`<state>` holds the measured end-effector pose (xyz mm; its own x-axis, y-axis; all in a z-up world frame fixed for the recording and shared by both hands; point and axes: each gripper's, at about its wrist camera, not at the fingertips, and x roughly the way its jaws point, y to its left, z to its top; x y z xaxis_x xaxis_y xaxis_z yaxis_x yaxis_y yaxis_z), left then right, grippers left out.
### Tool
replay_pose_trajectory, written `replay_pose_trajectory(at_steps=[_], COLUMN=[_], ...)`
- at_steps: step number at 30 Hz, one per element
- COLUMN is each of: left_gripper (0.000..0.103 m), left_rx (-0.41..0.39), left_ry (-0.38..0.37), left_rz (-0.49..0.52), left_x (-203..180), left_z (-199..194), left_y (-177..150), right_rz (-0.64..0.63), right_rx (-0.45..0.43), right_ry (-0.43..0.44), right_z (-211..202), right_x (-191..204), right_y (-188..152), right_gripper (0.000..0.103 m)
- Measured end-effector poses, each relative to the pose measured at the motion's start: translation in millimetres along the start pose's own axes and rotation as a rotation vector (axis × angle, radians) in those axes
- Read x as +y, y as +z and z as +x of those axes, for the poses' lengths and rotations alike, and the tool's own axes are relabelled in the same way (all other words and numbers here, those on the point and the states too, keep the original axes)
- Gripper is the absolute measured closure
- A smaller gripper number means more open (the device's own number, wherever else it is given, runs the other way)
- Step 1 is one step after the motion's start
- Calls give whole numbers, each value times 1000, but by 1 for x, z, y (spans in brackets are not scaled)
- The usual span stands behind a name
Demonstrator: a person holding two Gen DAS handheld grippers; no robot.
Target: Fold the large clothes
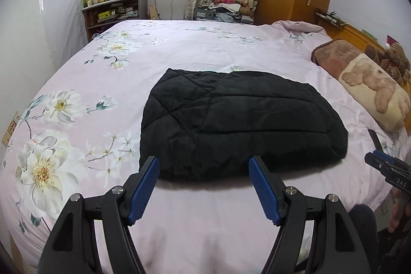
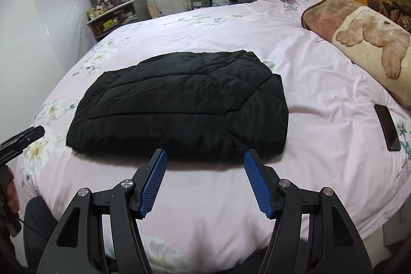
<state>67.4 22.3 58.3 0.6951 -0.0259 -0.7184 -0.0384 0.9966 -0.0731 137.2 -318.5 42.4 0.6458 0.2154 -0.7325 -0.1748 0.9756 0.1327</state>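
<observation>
Jacket (image 1: 239, 125) is laid folded on the bed (image 1: 179, 48), just beyond both wide-open, empty grippers: left gripper (image 1: 204, 164), right gripper (image 2: 205, 157); "DAS" is printed on the right one.

A pink floral bedsheet (image 2: 321, 99) covers the bed; a black phone (image 2: 387, 127) lies near a bear-print blanket (image 2: 370, 43); a cluttered shelf (image 1: 113, 12) stands beyond.

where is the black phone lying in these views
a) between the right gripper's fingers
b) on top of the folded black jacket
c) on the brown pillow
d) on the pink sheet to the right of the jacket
d: the phone lies flat on the pink floral sheet, apart from the folded black jacket and nearer the pillow side.
</observation>
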Motion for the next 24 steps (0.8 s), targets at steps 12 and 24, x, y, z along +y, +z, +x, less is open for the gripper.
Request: replay_pose_trajectory(at_steps=[12, 24], left_gripper=[29, 29], left_rx=[-9, 22], left_ry=[0, 18], left_rz=[-2, -9], left_x=[0, 5], left_z=[-13, 12], left_y=[-9, -5], right_rz=[-8, 17], right_rx=[-15, 3], right_ry=[11, 2], right_z=[-11, 5], right_x=[1, -12], right_y=[-6, 3], right_gripper=[40, 40])
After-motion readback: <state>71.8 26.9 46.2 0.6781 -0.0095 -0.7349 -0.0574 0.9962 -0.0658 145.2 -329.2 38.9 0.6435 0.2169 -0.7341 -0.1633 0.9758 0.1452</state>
